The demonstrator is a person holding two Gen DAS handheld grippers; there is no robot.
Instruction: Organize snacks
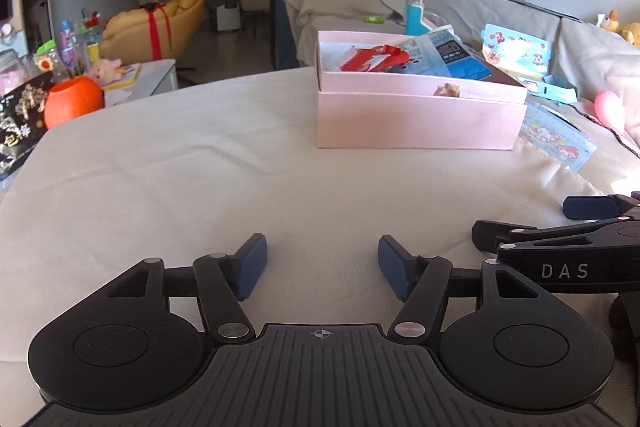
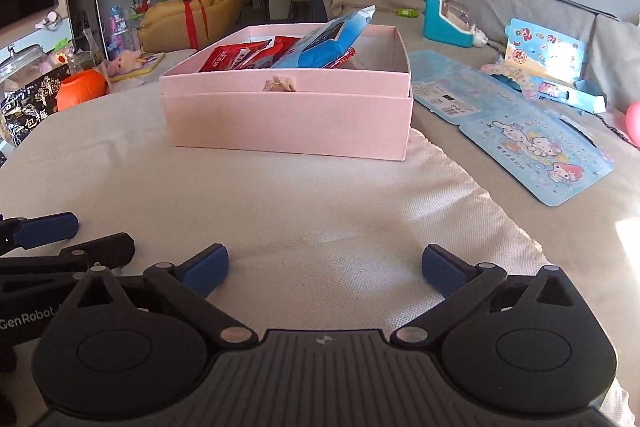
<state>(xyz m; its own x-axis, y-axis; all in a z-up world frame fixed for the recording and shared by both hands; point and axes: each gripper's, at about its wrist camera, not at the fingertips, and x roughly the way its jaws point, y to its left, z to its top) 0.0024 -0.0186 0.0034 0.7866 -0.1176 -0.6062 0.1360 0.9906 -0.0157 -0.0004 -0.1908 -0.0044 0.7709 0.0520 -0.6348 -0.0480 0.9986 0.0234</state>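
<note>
- Across the lower half of both frames we saw a pale cloth (image 1: 160, 163) spread flat, and our two grippers sat low over it, side by side.
- Our left gripper (image 1: 322, 267) had its blue-padded fingers (image 1: 252, 265) spread apart with nothing between them — only cloth showed in the gap.
- Our right gripper (image 2: 325, 269) was likewise released, its fingers (image 2: 206, 267) set wide and empty; in the left wrist view it entered from the lower right of the frame.
- Toward the upper middle of each frame stood the pink box (image 2: 288, 119), lid off, resting on the cloth well apart from both grippers.
- Inside the box we saw the snacks: red packets (image 2: 236, 59) lying toward the left, and a blue packet (image 2: 332, 39) leaning up over them, its top poking above the rim.
- On the box's near wall a small tan knot-like pull (image 2: 279, 84) showed at the rim.
- At the right of the right wrist frame, beside the box, lay flat blue cartoon-printed cards (image 2: 536, 151) on the grey sofa cover (image 2: 624, 43).
- At the left edge of both frames we saw an orange pot (image 1: 73, 101) and a black printed bag (image 1: 20, 123) — both off the cloth, well apart from the box.
</note>
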